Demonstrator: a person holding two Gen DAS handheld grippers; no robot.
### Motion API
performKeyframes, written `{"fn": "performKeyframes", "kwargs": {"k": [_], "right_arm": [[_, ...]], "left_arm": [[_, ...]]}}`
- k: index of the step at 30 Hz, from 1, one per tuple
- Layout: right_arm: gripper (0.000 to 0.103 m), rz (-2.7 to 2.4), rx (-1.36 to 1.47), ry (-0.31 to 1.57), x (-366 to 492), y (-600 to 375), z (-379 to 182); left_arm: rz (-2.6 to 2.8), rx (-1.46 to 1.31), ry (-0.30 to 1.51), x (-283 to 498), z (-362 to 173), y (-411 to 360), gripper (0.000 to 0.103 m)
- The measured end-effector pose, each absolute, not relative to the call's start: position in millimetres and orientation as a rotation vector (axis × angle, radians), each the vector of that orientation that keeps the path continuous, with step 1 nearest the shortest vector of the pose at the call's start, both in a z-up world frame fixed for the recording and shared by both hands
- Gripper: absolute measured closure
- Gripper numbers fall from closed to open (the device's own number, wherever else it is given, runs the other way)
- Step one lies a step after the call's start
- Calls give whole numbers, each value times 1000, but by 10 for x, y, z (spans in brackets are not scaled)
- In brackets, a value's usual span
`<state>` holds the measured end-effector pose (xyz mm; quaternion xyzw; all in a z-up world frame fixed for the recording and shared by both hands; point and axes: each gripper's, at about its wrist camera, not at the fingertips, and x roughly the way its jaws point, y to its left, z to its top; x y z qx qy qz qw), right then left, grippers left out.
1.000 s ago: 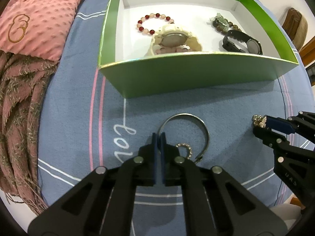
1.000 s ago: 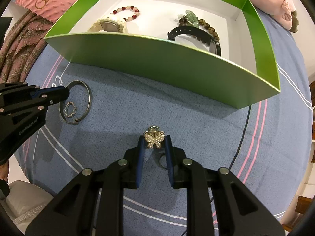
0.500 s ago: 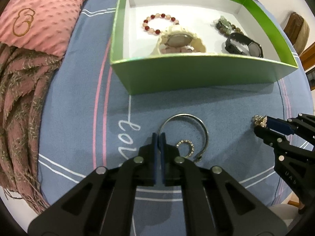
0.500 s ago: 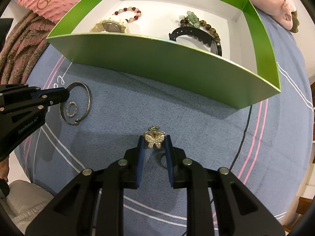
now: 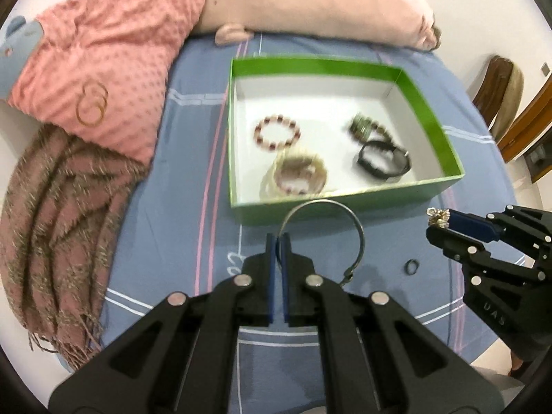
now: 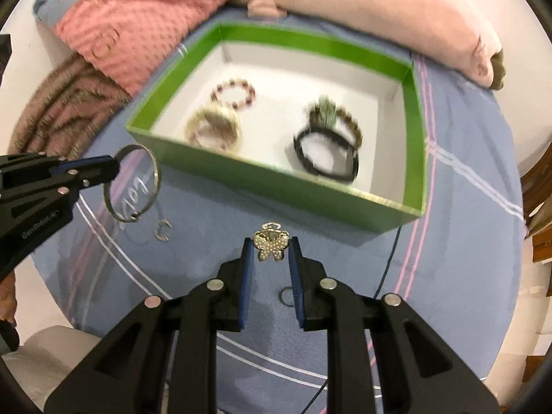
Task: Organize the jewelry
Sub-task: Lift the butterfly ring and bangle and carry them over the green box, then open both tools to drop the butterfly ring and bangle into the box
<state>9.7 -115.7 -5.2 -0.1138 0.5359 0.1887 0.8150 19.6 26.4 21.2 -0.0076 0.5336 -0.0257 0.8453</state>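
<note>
Now both grippers are seen lifted clear of the bedspread (image 5: 179, 214), where a second ago they were still down at cloth level. The left gripper (image 5: 278, 241) is pinched fully shut on the bangle (image 5: 358, 231), whose thin wire runs between the blue pads at about 9 o'clock of the hoop; the hoop hangs free, its upper arc overlapping the box's near wall in the left wrist view. The right gripper (image 6: 270, 246) is closed to a narrow gap on the butterfly clip (image 6: 270, 245), which is held between its fingertips and raised off the cloth.

The small sparkly ring (image 6: 163, 230), which earlier lay inside the bangle, is left behind on the bedspread, just below and to the right of the hoop in the right wrist view. A dark ring (image 5: 411, 266) is also left on the cloth, at 7 o'clock of the right gripper's tips as seen from the left wrist.

The box (image 5: 431, 114) sits at 12 o'clock of both grippers, with a bead bracelet (image 5: 276, 134), a pale watch (image 5: 298, 175), a dark watch (image 5: 383, 162) and a greenish bracelet (image 5: 365, 127) already inside.

Judging from this, two pieces are picked and ready to be carried over the near wall and released; at least two rings remain to be fetched.
</note>
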Motion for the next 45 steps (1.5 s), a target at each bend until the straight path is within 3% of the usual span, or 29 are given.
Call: {"fn": "performKeyframes", "kwargs": {"k": [11, 26, 45], "right_arm": [[83, 372, -210, 1007, 269, -1276, 549], [83, 301, -102, 931, 862, -1436, 735], [83, 265, -116, 1157, 1561, -1322, -282]], "left_arm": [[-79, 3, 1016, 371, 676, 116, 100], [-68, -1, 985, 918, 690, 42, 100], [-53, 11, 1170, 1489, -221, -21, 99]]}}
